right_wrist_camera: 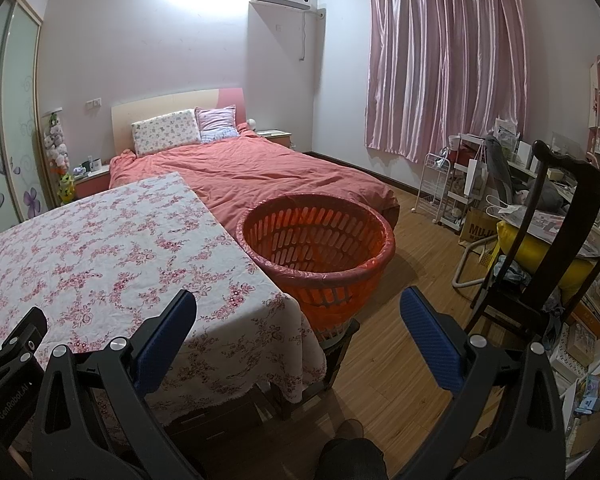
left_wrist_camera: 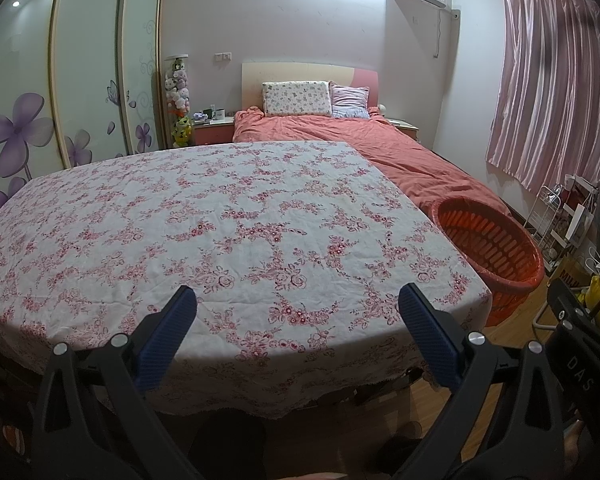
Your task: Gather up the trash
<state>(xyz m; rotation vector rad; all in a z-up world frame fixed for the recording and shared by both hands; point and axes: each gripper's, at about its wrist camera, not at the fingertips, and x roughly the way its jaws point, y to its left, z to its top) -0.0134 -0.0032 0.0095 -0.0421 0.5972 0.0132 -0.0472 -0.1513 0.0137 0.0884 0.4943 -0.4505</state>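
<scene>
The round orange basket (right_wrist_camera: 316,240) stands upright, mouth up, at the table's (right_wrist_camera: 100,248) three o'clock edge, while the left gripper (left_wrist_camera: 298,300) and right gripper (right_wrist_camera: 298,304) gape wide, empty.

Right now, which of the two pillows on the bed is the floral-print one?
The larger floral pillow nearest the wardrobe; the striped pink pillow beside it sits toward the curtain side.

Upright orange slatted basket (right_wrist_camera: 316,236) beside table (right_wrist_camera: 100,240)

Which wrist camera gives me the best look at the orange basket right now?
The right wrist view: the orange basket sits near centre with its whole rim and slatted inside visible. The left wrist view catches it only at the right, partly hidden behind the table corner.
</scene>
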